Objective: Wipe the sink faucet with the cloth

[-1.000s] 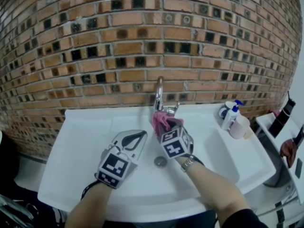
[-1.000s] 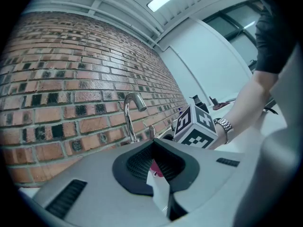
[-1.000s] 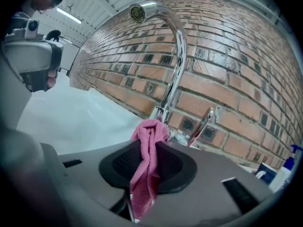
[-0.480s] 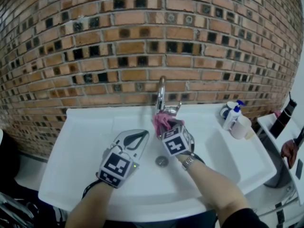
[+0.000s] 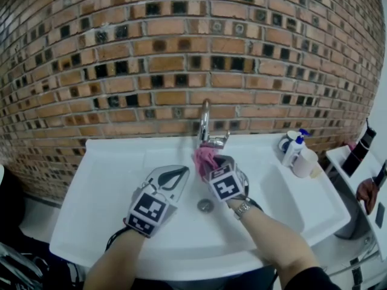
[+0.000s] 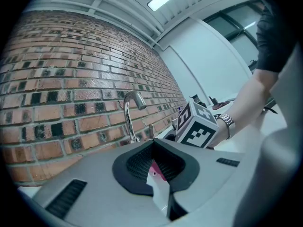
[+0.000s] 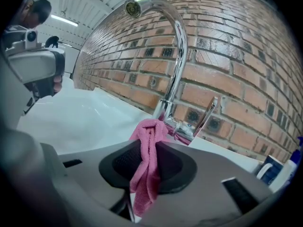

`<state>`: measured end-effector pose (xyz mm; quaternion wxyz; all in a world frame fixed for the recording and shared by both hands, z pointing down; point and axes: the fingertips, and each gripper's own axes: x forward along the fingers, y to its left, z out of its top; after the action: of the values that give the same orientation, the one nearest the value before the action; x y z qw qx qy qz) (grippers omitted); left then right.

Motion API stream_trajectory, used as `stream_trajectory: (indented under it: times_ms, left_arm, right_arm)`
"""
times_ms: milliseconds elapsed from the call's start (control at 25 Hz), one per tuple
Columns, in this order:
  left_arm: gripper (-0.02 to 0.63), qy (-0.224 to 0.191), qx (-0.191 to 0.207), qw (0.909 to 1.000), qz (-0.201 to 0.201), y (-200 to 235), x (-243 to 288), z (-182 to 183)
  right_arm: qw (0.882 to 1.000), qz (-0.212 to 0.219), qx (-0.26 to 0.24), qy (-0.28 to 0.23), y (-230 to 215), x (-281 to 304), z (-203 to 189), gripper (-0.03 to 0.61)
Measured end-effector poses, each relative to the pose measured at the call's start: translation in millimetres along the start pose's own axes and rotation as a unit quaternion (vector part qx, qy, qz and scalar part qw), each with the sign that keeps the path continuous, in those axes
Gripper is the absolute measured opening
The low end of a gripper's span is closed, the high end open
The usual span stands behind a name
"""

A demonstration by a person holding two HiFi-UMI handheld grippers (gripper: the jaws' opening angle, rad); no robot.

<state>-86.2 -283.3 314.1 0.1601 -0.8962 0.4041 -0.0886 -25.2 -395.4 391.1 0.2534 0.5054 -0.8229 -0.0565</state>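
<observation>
A chrome gooseneck faucet (image 5: 204, 122) rises from the back rim of the white sink (image 5: 115, 180), against the brick wall. My right gripper (image 5: 211, 162) is shut on a pink cloth (image 5: 205, 157) and holds it against the faucet's base. In the right gripper view the cloth (image 7: 147, 160) hangs bunched between the jaws, its top touching the faucet (image 7: 176, 56) near the lever handle (image 7: 208, 115). My left gripper (image 5: 176, 175) hovers over the basin left of the faucet, shut and empty. In the left gripper view the faucet (image 6: 130, 112) stands ahead and the right gripper's marker cube (image 6: 199, 126) is at its right.
A drain (image 5: 205, 205) lies in the basin below the right gripper. A pump bottle (image 5: 294, 146) and a white cup (image 5: 306, 161) stand on the sink's right rim. A dark stand with a brownish object (image 5: 366, 189) is at the far right.
The right gripper has tilted slightly with the cloth at the faucet's base. The left gripper has kept still.
</observation>
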Motion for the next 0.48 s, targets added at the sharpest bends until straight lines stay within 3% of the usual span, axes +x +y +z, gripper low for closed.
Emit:
stream_trajectory:
  times_ms: [480]
  left_arm:
    - [0.008, -0.004, 0.002, 1.0, -0.001, -2.2, 0.9, -1.5]
  right_arm:
    - [0.999, 0.001, 0.011, -0.041, 3.3, -49.5, 16.7, 0.092]
